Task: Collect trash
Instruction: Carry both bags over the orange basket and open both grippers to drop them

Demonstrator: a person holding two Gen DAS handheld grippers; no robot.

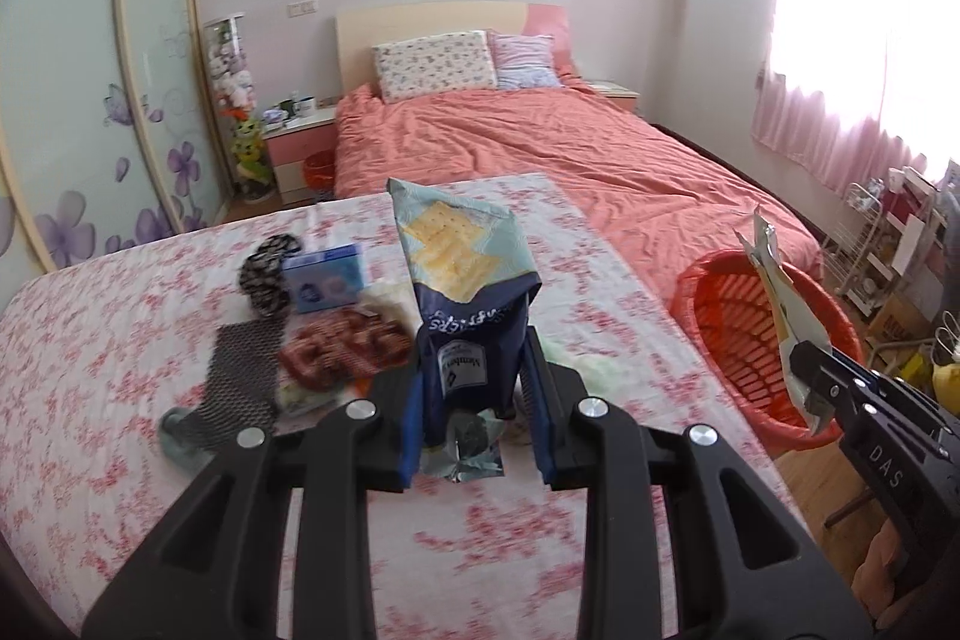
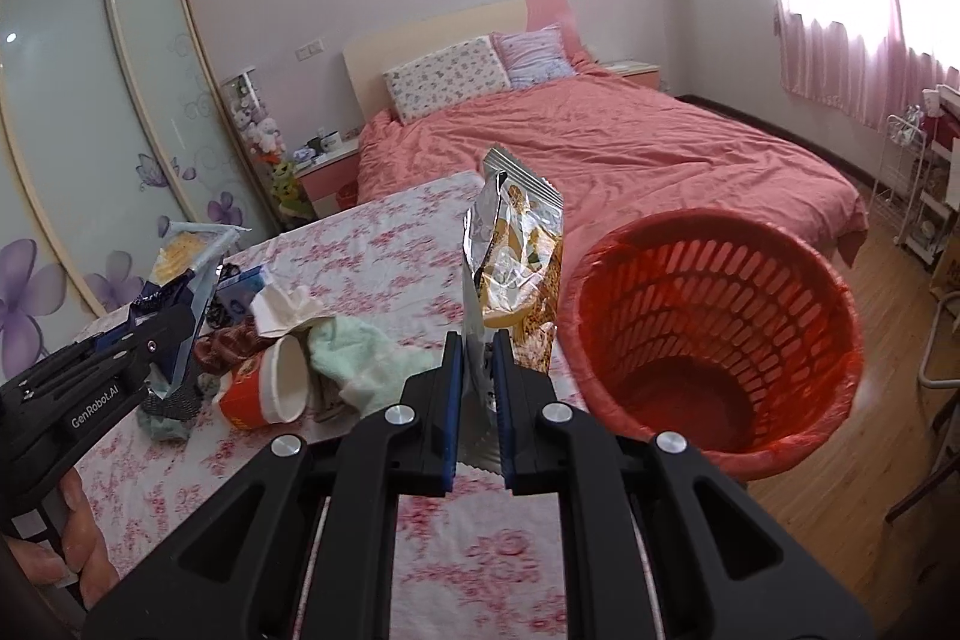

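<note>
My left gripper (image 1: 474, 370) is shut on a blue cracker bag (image 1: 459, 268) and holds it upright above the floral table (image 1: 120, 370). It also shows in the right wrist view (image 2: 186, 280). My right gripper (image 2: 480, 358) is shut on a silver and gold snack wrapper (image 2: 516, 250), held upright beside the red basket (image 2: 714, 334). In the left wrist view the wrapper (image 1: 780, 304) hangs over the basket's rim (image 1: 696, 280). On the table lie a paper cup (image 2: 270, 388), a white tissue (image 2: 282, 310), a green cloth (image 2: 360, 358) and a blue box (image 1: 324, 277).
A black mesh piece (image 1: 240, 382), a patterned black item (image 1: 264, 274) and a reddish-brown item (image 1: 342, 346) lie left of the bag. A bed with a pink cover (image 1: 540, 148) stands behind the table. A white rack (image 2: 918, 196) stands at the right wall.
</note>
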